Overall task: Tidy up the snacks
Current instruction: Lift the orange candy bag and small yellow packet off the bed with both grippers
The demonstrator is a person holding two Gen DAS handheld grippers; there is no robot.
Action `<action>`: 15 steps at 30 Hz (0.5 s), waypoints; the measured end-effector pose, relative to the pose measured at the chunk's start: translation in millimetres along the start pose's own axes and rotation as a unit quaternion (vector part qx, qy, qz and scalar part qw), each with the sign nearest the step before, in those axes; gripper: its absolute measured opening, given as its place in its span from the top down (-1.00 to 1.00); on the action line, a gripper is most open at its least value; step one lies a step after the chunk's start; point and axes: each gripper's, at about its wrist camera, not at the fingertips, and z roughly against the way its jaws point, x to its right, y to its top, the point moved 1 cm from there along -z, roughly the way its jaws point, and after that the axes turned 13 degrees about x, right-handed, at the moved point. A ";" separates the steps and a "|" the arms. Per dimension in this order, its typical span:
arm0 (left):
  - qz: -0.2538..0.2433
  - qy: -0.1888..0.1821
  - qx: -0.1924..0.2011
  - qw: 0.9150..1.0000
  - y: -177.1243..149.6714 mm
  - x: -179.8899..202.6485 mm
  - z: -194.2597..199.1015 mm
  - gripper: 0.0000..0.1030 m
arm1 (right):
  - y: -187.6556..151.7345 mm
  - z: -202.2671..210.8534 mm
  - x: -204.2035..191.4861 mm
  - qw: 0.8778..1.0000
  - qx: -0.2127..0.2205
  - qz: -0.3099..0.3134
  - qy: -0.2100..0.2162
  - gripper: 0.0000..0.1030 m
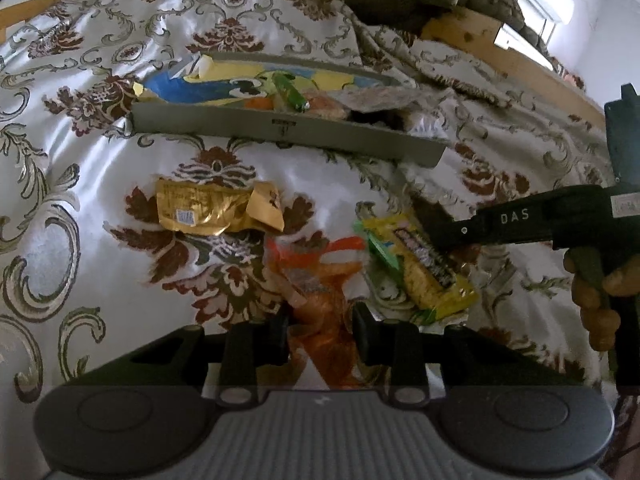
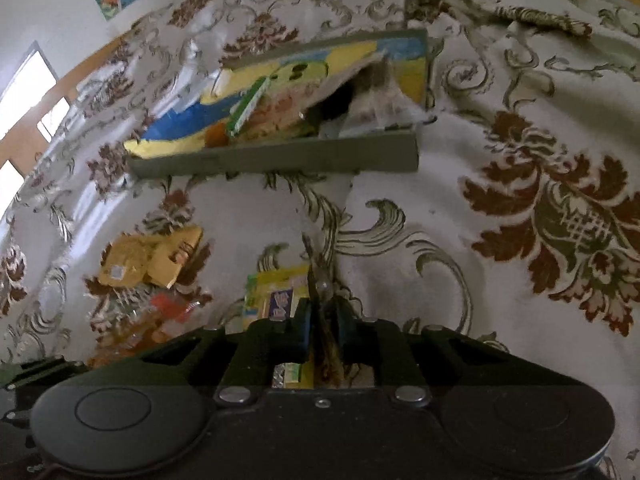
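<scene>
A crumpled orange snack packet (image 1: 316,280) lies on the patterned bedspread, its near end between the fingers of my left gripper (image 1: 320,332), which is shut on it. To its right lies a yellow snack packet (image 1: 428,284) with a green edge. My right gripper (image 1: 434,232) comes in from the right and sits on that packet's far end. In the right wrist view my right gripper (image 2: 322,320) has its pads nearly together, pinching a thin raised edge of the yellow packet (image 2: 276,292). A gold packet (image 1: 200,212) lies loose further left.
A shallow grey tray (image 1: 280,130) holding several snack packets sits beyond the loose snacks, also seen as the tray (image 2: 280,162) in the right wrist view. A person's hand (image 1: 592,292) holds the right gripper's handle. A wooden bed frame (image 1: 520,64) runs behind at the right.
</scene>
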 end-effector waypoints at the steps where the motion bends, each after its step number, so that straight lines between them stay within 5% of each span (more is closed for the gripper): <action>1: -0.001 0.001 0.000 1.000 -0.8 -0.4 -0.2 0.33 | -0.7 -1.3 -2.6 1.000 0.000 0.011 0.000 0.75; 15: 0.001 -0.014 0.037 0.999 9.5 8.7 19.1 0.46 | 7.8 25.6 -13.8 0.998 0.048 0.036 0.003 0.78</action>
